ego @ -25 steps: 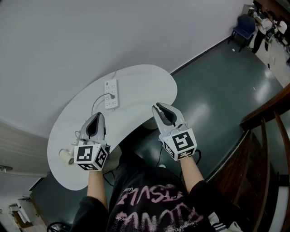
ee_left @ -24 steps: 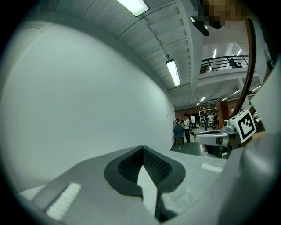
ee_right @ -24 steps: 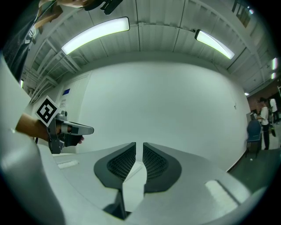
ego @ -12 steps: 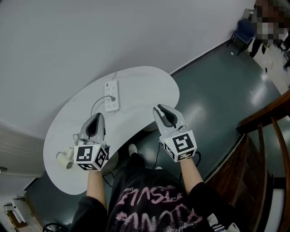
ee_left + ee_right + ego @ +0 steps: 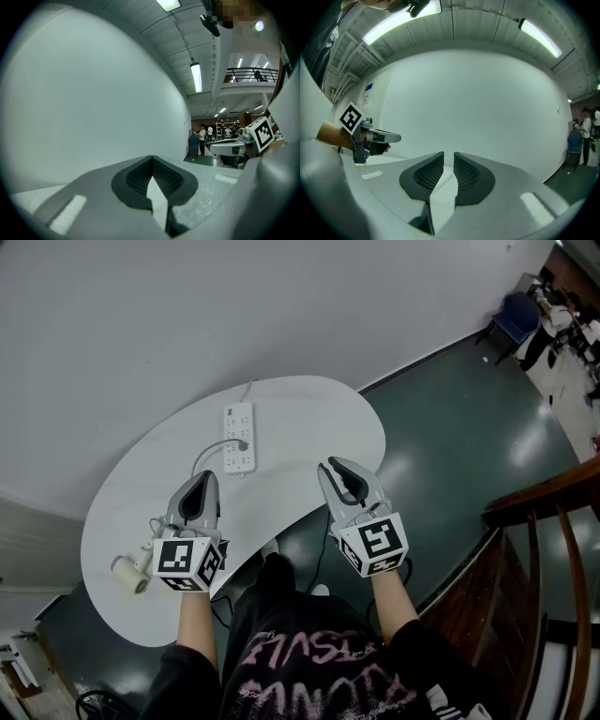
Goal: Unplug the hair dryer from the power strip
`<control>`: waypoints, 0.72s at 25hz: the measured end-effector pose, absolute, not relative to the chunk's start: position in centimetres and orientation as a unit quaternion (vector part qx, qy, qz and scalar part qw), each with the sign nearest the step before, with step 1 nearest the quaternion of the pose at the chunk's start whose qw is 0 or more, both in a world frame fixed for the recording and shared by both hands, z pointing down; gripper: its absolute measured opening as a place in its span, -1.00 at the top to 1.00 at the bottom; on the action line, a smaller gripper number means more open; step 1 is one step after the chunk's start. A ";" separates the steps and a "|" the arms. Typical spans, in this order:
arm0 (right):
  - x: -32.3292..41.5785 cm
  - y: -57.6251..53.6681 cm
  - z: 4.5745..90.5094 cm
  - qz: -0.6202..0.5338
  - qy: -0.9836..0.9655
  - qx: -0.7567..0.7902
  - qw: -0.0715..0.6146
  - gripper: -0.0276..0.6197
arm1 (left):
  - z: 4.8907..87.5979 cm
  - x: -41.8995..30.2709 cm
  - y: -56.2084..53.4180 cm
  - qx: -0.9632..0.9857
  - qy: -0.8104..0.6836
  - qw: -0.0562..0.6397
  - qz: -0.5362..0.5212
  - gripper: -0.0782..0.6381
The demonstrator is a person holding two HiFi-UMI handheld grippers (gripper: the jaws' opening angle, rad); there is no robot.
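Note:
A white power strip (image 5: 238, 436) lies at the far side of the white table (image 5: 309, 427). One plug (image 5: 243, 444) sits in it, and its cord (image 5: 202, 454) curves back toward the white hair dryer (image 5: 130, 571) at the table's near left edge. My left gripper (image 5: 199, 478) hovers shut over the table near the cord, between the dryer and the strip, holding nothing (image 5: 152, 158). My right gripper (image 5: 337, 464) hangs over the table's near right edge with its jaws a narrow gap apart and empty (image 5: 448, 154). It is short of the strip and to its right.
The table stands against a white wall (image 5: 187, 315) on a dark green floor (image 5: 450, 427). A wooden stair rail (image 5: 544, 512) runs at the right. People and a blue chair (image 5: 514, 310) are far off at the top right. My legs are under the table's near edge.
The head view has shifted, so the table and hair dryer sit lower and more to the left in the picture. Both grippers keep about the same pose, and nothing was grasped.

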State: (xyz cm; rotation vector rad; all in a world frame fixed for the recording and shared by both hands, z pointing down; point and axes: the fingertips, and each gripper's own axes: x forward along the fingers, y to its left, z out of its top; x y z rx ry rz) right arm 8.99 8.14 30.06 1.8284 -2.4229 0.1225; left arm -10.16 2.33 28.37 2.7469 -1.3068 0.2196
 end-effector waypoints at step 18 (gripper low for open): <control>6.0 -1.9 33.3 0.075 -0.799 0.589 0.097 0.66 | 32.9 -13.2 -7.0 0.894 -0.428 0.109 0.076 0.78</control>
